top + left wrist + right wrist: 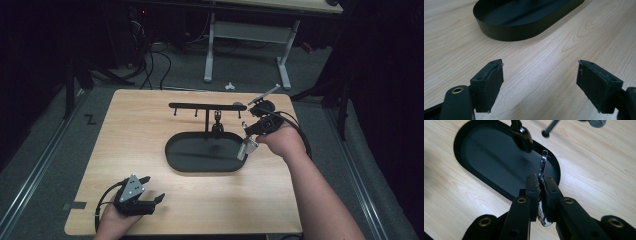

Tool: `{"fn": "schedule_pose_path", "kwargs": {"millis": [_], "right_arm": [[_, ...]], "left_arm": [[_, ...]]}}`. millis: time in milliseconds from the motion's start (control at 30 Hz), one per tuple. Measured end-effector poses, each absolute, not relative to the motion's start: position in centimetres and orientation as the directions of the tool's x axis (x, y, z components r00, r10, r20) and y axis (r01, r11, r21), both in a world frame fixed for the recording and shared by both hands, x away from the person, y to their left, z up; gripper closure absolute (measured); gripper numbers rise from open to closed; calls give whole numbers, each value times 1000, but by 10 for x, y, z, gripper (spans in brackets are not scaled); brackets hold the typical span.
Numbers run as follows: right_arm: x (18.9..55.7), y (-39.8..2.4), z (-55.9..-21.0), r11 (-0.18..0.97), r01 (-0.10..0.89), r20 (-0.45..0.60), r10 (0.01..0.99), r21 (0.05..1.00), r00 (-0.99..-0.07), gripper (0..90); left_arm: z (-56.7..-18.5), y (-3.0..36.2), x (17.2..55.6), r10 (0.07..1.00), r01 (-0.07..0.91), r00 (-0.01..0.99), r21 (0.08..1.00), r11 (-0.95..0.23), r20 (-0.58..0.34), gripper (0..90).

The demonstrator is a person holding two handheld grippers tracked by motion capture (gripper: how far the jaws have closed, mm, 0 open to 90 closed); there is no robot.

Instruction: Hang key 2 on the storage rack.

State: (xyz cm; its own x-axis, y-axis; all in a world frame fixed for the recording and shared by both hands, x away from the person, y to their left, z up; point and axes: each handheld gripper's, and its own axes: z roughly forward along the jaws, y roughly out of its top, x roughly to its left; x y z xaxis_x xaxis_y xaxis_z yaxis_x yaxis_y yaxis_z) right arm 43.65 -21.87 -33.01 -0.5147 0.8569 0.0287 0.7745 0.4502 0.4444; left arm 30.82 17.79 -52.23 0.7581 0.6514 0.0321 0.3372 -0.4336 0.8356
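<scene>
Clearly the risk lies with the thin chrome utensil (543, 165), pinched edge-on in the right tongs (541, 185) over the right end of the black oval tray (461, 152): so slim a grip could let it pivot or slip. Its long axis runs up-frame, free end toward the dark spoon (522, 136) hanging above. Left tongs (540, 82) rest open over bare counter (544, 50), lower left of the high view

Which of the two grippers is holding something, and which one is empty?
The right gripper holds something: it is shut on a thin shiny metal piece above the black tray. The left gripper is open over bare table, with nothing between its jaws.
</scene>
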Motion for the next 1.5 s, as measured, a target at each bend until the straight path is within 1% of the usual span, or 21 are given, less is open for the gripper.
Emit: {"fn": "schedule_pose_path", "kwargs": {"millis": [400, 500, 633, 967, 1500], "right_arm": [[443, -203, -323, 480, 751, 12, 839, 452, -543, 848], [444, -201, -318, 474, 748, 18, 840, 464, -543, 848], [449, -199, -318, 474, 753, 17, 842, 456, -540, 848], [457, -201, -324, 462, 763, 34, 846, 453, -533, 848], [465, -215, -325, 416, 773, 55, 865, 478, -499, 846]], "left_arm": [[-522, 179, 305, 652, 333, 757, 833, -443, 44, 221], [-522, 181, 305, 660, 338, 750, 835, -434, 40, 221], [-522, 180, 303, 660, 340, 750, 831, -441, 43, 221], [-523, 184, 302, 666, 348, 745, 829, -437, 38, 221], [-524, 183, 302, 665, 349, 746, 827, -440, 39, 221]]}}
